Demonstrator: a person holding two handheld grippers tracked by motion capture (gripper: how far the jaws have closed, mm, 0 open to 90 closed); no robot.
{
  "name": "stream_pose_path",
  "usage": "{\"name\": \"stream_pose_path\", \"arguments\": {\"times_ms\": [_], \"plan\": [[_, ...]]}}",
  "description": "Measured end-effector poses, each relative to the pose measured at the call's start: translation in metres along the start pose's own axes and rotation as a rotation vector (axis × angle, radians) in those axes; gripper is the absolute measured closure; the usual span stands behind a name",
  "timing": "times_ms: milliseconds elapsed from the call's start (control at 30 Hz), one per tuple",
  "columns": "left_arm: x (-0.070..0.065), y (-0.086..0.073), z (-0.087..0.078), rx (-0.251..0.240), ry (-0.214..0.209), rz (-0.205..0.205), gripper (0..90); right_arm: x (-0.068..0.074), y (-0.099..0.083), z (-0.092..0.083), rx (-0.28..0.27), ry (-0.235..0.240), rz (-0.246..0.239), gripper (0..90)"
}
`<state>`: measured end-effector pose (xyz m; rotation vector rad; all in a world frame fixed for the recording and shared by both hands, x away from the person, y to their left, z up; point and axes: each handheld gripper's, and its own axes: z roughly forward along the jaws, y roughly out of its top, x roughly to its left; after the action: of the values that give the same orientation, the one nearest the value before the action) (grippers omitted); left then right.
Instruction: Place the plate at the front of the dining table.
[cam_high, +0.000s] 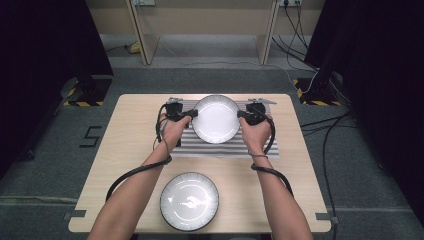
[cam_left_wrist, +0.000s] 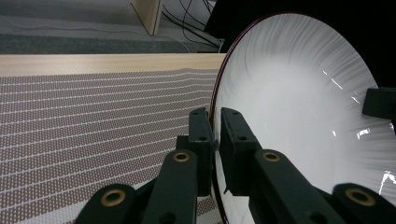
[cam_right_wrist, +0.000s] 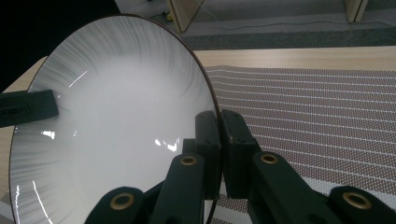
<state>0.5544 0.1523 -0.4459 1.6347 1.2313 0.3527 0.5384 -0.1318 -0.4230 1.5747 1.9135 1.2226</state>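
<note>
Over the striped placemat at the table's twelve o'clock, both grippers, left and right, pinch the white plate by opposite rims (nine and three o'clock), so uneven pull could slip it free.

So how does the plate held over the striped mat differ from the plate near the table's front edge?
The held plate is clamped at opposite rims by the left gripper and right gripper, above the mat; the front plate lies untouched on bare wood. Both are round, white and dark-rimmed.
</note>
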Motion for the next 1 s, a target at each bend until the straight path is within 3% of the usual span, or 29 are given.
{"name": "stream_pose_path", "arguments": {"times_ms": [1000], "plan": [[0.005,-0.011,0.012,0.000,0.022,-0.014,82.8,-0.005,-0.007,0.015,0.007,-0.011,-0.007,86.3]]}}
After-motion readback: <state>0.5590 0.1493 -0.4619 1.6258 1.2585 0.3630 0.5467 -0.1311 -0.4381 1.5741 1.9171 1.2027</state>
